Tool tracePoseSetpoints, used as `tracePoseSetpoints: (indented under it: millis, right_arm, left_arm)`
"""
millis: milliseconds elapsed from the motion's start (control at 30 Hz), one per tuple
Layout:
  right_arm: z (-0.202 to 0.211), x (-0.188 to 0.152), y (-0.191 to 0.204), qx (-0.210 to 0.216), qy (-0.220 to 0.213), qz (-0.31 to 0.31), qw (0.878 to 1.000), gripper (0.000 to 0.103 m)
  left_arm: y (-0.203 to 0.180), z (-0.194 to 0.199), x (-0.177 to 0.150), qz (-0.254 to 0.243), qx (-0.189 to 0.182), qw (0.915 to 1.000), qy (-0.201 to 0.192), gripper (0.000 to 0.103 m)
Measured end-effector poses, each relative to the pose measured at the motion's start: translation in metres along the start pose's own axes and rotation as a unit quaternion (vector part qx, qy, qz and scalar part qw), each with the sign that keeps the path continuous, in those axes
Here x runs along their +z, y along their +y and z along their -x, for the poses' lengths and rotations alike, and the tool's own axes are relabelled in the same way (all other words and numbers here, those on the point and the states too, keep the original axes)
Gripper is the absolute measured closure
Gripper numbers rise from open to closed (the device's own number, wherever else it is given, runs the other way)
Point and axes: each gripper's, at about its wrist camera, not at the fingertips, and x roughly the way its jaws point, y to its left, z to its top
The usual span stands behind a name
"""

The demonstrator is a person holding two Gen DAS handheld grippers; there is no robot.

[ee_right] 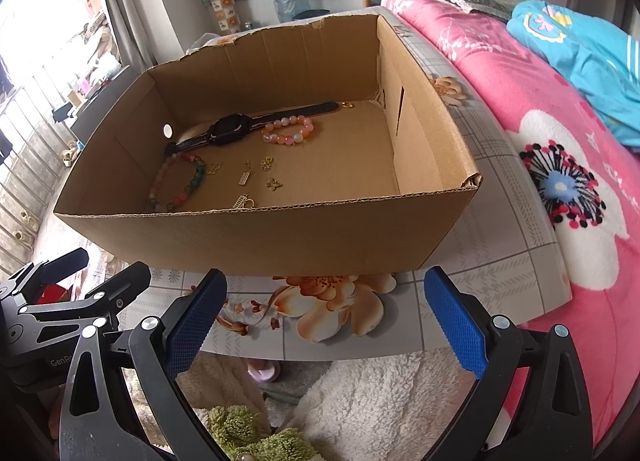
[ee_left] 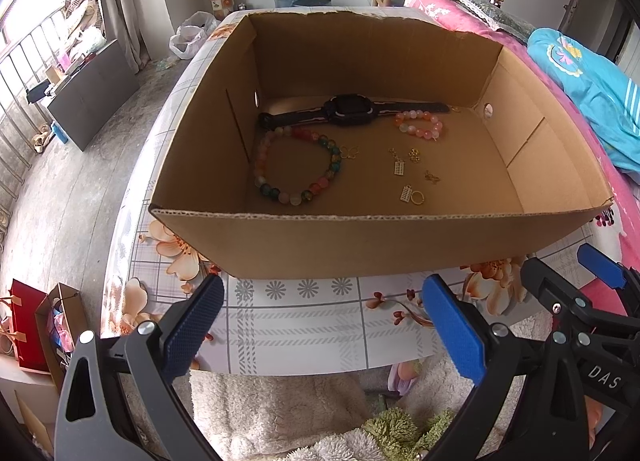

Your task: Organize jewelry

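All the jewelry is seen lying on the floor of the big brown cardboard box [ee_left: 360, 249], which is set on a table covered with a shiny flowered cloth [ee_left: 300, 325]. A black plastic watch with a long strap [ee_left: 352, 111] is laid along the far wall. A small ring of round pink and orange beads [ee_left: 418, 125] is placed just near of it, to the right. A bigger ring of smooth beads in many colours [ee_left: 298, 167] is laid by the left wall. Little flat gold charms [ee_left: 408, 177] and a thin gold ring [ee_left: 417, 197] are scattered in the middle, close together but mostly apart.

The left gripper [ee_left: 322, 325] and the right gripper [ee_right: 326, 321] are both held wide apart with nothing between the bumpy blue pads [ee_left: 456, 333], just near of the box.

No step can be settled from this. The scene fits jewelry gathered into the box, and it also fits jewelry waiting to be sorted (no small trays are seen). If a charm is to be picked up, a slow, careful pinch is called for, since the charms are tiny and flat on the rough cardboard.
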Motion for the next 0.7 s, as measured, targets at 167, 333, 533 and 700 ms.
tracePoseSetpoints:
  millis: [167, 333, 533, 700]
  right_arm:
    - [0.0003, 0.0001, -0.0001, 0.0, 0.0, 0.0, 1.0, 0.008]
    - [0.0005, 0.0002, 0.0009, 0.0, 0.0, -0.001, 1.0, 0.008]
    - [0.0006, 0.001, 0.0012, -0.001, 0.001, -0.001, 1.0, 0.008]
    - [0.0002, 0.0009, 0.0008, -0.001, 0.001, -0.001, 1.0, 0.008]
  left_arm:
    - [-0.0002, -0.0002, 0.0001, 0.001, -0.001, 1.0, 0.001, 0.006]
    - [-0.0001, -0.0001, -0.0001, 0.0, -0.001, 1.0, 0.001, 0.006]
    - [0.0002, -0.0003, 0.0001, 0.0, -0.001, 1.0, 0.001, 0.006]
    - [0.0013, -0.0016, -0.0006, 0.0, -0.002, 1.0, 0.004, 0.006]
